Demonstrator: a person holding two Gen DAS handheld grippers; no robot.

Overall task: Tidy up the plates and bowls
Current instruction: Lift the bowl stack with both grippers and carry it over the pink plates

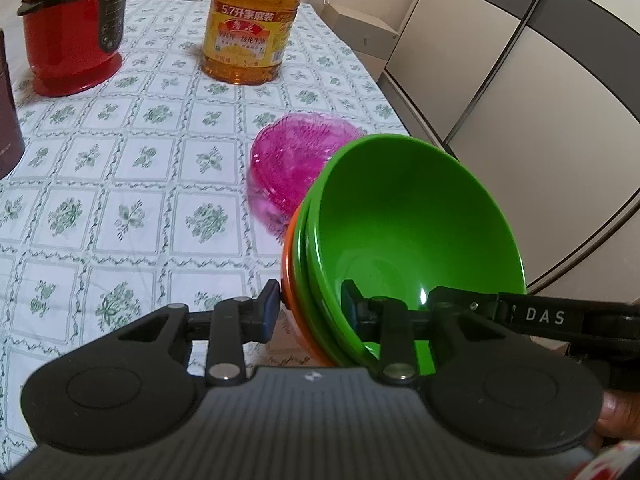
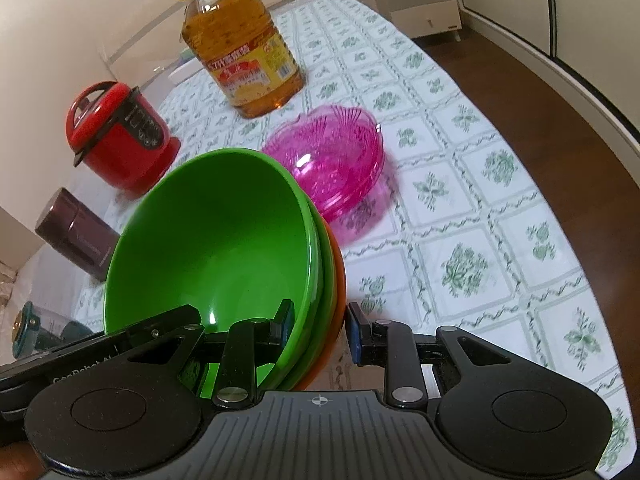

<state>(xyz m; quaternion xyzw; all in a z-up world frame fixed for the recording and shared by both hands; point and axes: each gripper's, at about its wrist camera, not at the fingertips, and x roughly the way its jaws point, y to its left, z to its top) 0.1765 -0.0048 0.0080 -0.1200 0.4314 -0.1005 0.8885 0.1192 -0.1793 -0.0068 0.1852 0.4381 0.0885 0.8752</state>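
Bowls first: low in both wrist views I have a nested stack, a green bowl (image 1: 416, 232) sitting in a second green one inside an orange bowl (image 1: 294, 312), and both tools are on it from opposite sides. My left gripper (image 1: 308, 312) has its fingers narrowed across the stack's wall, one pad inside the green bowl and the other against the orange shell. The right gripper (image 2: 320, 326) sits across the opposite wall, one pad inside; its outer pad looks a shade off the orange, so I can't be sure that side is clamping. The stack is tilted and appears lifted off the tablecloth (image 2: 460, 208), at centre left of the right view.

Just beyond it, mid frame, sits the pink glass bowl (image 2: 332, 160), the likely place to set the stack. To do this well I'd level the stack first, keep both hands moving together so the walls don't twist, and lower gently, since glass chips.

Farther up stand the oil bottle (image 2: 244, 52) and, upper left, the red cooker (image 2: 120, 136); I'd stay clear of both.
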